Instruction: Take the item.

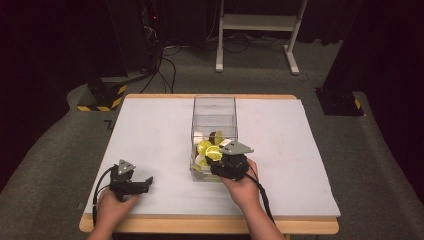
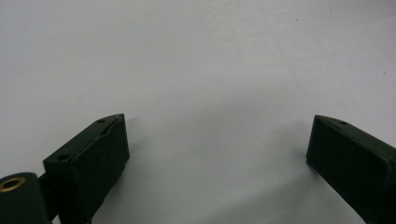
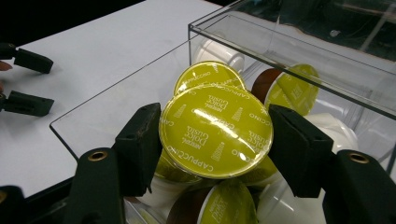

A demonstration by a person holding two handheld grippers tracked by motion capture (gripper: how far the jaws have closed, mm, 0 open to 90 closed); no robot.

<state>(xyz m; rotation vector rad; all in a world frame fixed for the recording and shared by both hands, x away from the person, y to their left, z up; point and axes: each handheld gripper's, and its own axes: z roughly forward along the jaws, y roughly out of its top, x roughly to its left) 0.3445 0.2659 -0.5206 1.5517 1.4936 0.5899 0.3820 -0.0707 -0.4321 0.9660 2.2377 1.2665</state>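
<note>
The yellow-green foil lid of the coffee capsule [image 3: 215, 130] clamped between the jaws of the right gripper [image 3: 215, 140] carries white print: "NESCAFÉ Dolce Gusto" across its middle and "CAPPUCCINO" running along its rim, repeated at several places round the edge. The capsule lid behind it [image 3: 205, 74], partly covered, shows the same "CAPPUCCINO" at its rim. A third lid [image 3: 294, 93], deeper inside the clear box [image 3: 299, 56], bears white lettering too small and tilted to read. On the floor beyond the worktop's far left corner, a dark mark [image 1: 108, 124] resembles a letter but cannot be read.
</note>
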